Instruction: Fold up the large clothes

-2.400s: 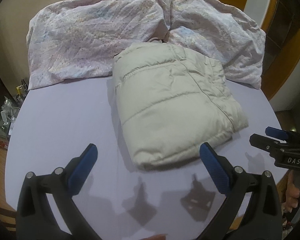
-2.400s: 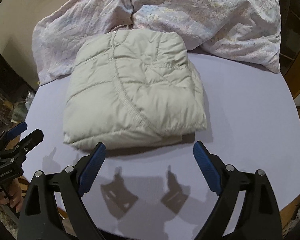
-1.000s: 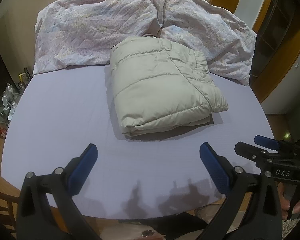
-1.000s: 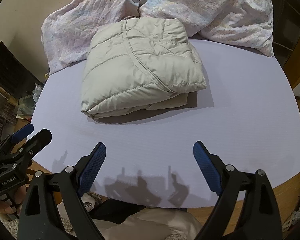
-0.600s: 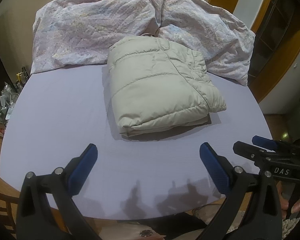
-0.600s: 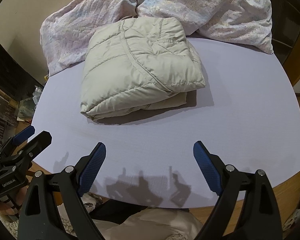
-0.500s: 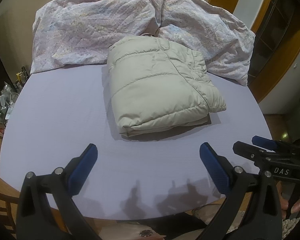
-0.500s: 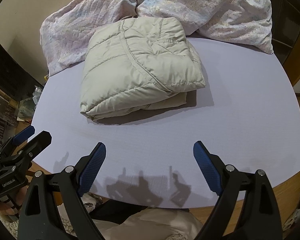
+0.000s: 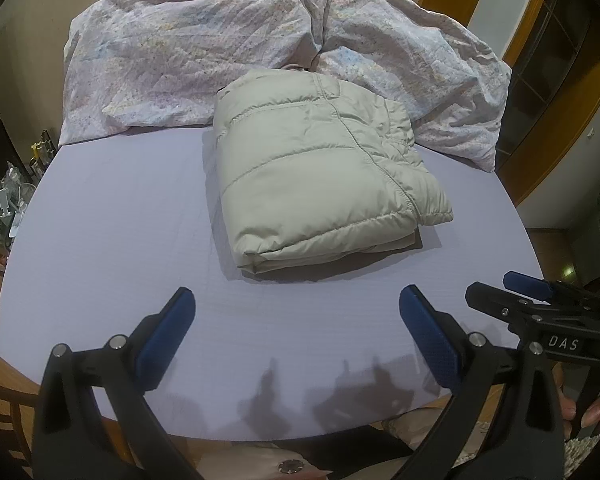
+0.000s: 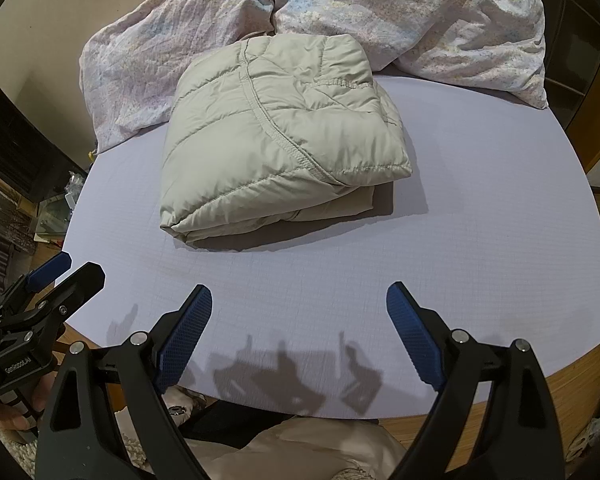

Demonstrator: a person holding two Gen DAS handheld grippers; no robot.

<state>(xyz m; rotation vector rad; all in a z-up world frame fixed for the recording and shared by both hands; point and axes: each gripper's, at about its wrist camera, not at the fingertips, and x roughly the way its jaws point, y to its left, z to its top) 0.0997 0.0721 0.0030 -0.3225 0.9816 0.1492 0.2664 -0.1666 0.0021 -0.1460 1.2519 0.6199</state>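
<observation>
Puffy beige quilted jacket [image 9: 320, 184] sits folded into a thick, squarish bundle on the round pale-lilac table [image 9: 112, 216], straight ahead of both sets of jaws and well beyond their tips. Stitched seams cross its top panel, and a flatter layer pokes out from under the near right corner; which part of the jacket that is, hard to say from here. Its far edge touches the crumpled floral pink-and-white quilt [image 9: 188, 64] heaped along the back of the table.

Left gripper [image 9: 296, 328] hovers low over the near edge of the table, blue-padded jaws spread wide, nothing between them. Right gripper [image 10: 300, 328] is in the same pose alongside it, jaws just as wide apart and holding nothing. Each shows up at the edge of the other's view, off to the outside of the jaws, with the person's fingers [image 9: 592, 412] wrapped round the right handle. Gripper shadows fall on the table just in front of the jaws.
</observation>
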